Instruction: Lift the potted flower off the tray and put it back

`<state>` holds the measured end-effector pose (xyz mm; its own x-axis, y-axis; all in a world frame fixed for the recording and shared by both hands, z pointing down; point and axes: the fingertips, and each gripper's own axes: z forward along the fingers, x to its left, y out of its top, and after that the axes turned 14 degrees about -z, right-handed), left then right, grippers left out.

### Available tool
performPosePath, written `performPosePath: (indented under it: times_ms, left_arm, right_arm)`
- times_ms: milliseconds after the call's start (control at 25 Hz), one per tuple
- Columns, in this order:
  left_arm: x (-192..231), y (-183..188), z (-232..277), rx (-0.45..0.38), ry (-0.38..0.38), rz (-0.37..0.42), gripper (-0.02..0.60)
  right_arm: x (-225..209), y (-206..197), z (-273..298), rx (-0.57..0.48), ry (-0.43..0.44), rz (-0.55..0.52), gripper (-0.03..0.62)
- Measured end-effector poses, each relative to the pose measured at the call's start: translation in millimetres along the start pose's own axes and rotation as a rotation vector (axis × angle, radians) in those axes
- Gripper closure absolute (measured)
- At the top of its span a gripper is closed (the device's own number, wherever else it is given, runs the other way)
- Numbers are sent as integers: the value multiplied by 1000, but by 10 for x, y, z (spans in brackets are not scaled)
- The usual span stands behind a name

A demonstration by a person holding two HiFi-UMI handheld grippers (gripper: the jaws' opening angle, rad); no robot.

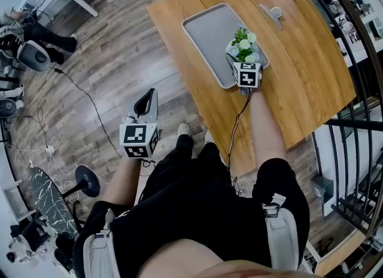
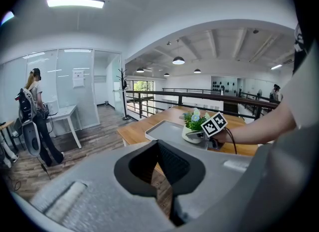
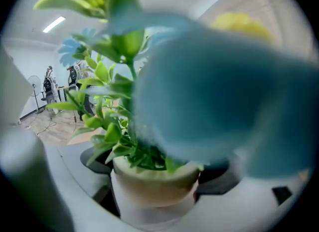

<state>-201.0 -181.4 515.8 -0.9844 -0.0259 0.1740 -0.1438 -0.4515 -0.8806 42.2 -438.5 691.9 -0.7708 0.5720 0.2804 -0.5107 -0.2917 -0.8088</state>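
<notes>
A potted flower (image 1: 244, 46) in a white pot, with green leaves and pale blooms, stands at the near right corner of the grey tray (image 1: 206, 31) on the wooden table. My right gripper (image 1: 240, 59) reaches around it from the near side. In the right gripper view the pot (image 3: 152, 188) fills the gap, and both dark pads (image 3: 97, 160) sit against its rim. My left gripper (image 1: 145, 100) hangs off the table over the floor, its jaws closed together on nothing. The left gripper view shows the pot (image 2: 192, 128) and tray (image 2: 164, 128) from afar.
The wooden table (image 1: 299, 79) carries a small metal object (image 1: 272, 12) beyond the tray. A black railing (image 1: 359, 61) runs along the right side. A cable (image 1: 84, 94) trails over the wood floor on the left. A person (image 2: 32, 111) stands by a white desk (image 2: 65, 114).
</notes>
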Motion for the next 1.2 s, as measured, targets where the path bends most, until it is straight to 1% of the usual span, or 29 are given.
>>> performPosePath:
  times_ms: [240,440,560,680,920,1040,1200]
  left_arm:
    - [-171,73,67,-21,-54,5,566]
    - [-329,164,64,-55,-105,6,566]
    - [-414,253,79,-82,-135,-4,566]
    - [-499,325,93,-103,-169,-12,566]
    - [-660,461,142,-134,-242,-3,566]
    - [-709,510,163,-141,-275,-2,566]
    - [-785,544,166,-147,-325,6,566]
  right_arm:
    - [8,241,-314,-52,22,-12,102]
    - [-20,500,-698,-94,-19,-31,102]
    - [-76,746,-975,-126,-64,-48,102]
    - [-107,976,-1246,-160,-104,-41,102]
    - [-164,1337,-1886,-229,-193,-50,102]
    - [-221,1404,-2214,-236,-253,-28,103]
    - [-246,1356,-2587,-234,-331,36,102]
